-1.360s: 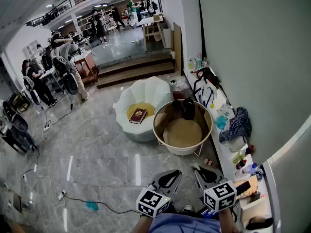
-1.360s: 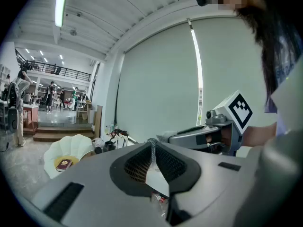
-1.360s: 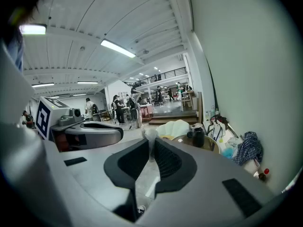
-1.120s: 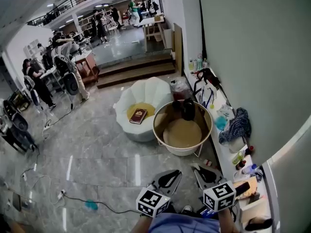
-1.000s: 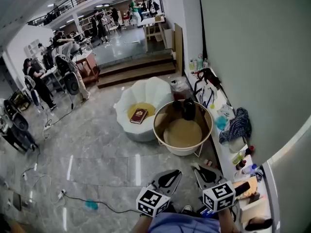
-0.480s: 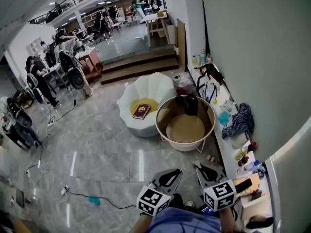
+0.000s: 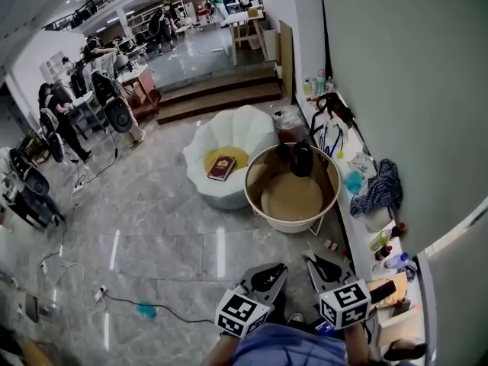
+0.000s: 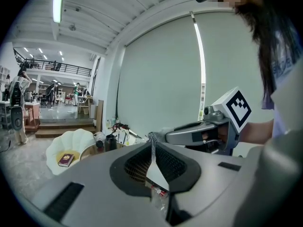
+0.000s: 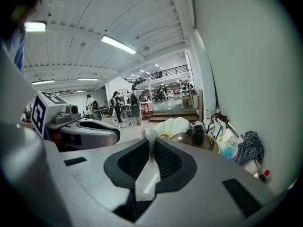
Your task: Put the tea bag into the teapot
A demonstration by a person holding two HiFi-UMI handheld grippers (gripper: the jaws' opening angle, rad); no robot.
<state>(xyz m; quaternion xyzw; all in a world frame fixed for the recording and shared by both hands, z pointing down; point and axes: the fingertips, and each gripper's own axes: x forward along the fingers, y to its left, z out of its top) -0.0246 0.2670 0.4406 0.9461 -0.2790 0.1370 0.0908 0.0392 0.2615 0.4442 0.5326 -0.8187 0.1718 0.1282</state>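
The dark teapot (image 7: 302,158) stands at the far edge of a round wooden table (image 7: 293,198), well ahead of both grippers; it also shows small as the teapot (image 9: 197,134). My right gripper (image 7: 308,258) is held low by my body. In the right gripper view its jaws (image 9: 150,137) are shut on a small white crumpled tea bag (image 9: 151,133) at the tips. My left gripper (image 7: 276,268) hangs beside it, tips close together. In the left gripper view it (image 8: 151,137) is shut, with only a thin grey ridged strip where the tips meet.
A white shell-shaped chair (image 7: 232,132) holding a red book (image 7: 221,167) stands left of the table. A low ledge (image 7: 358,204) with bottles, cables and a checked cloth runs along the right wall. A cable and blue object (image 7: 145,309) lie on the floor. People work at the back left.
The whole scene has slid slightly down and toward me in the head view, so table and chair look a little nearer. Both grippers keep the same spot and stay shut.
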